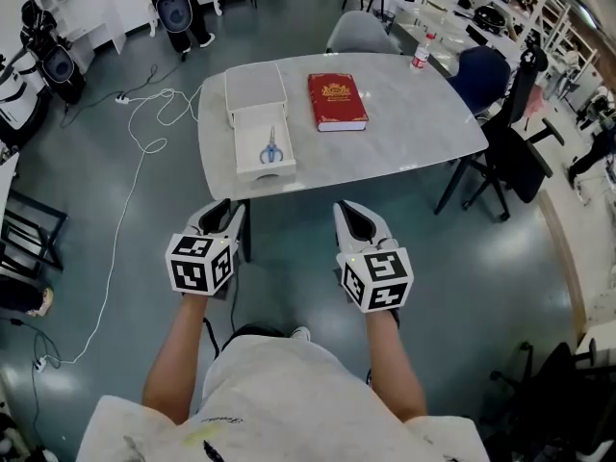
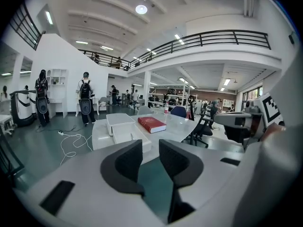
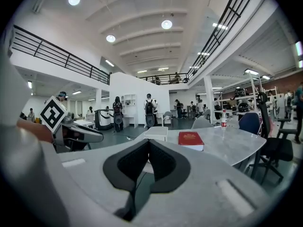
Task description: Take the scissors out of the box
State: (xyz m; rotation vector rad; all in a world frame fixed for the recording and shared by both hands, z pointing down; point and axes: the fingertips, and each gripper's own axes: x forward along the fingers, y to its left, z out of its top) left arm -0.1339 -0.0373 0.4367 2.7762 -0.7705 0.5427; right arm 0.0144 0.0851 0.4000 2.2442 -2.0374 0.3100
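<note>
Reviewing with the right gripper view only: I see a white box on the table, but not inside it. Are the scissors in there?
Observer: Yes. The head view shows the scissors lying in the open box.
Operator: Is the left tool ready?
Observer: The left gripper view shows the left tool with jaws apart and nothing between them.
Operator: Is it over the table?
Observer: No. In the head view, it and the right tool are over the floor, short of the table.

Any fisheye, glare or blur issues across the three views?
Head view: mild barrel bend at edges, blue-handled scissors in the open white box sharp. Left gripper view: heavy fisheye, black vignette, round ceiling lamps blown out. Right gripper view: same, black balcony railing bowed.
</note>
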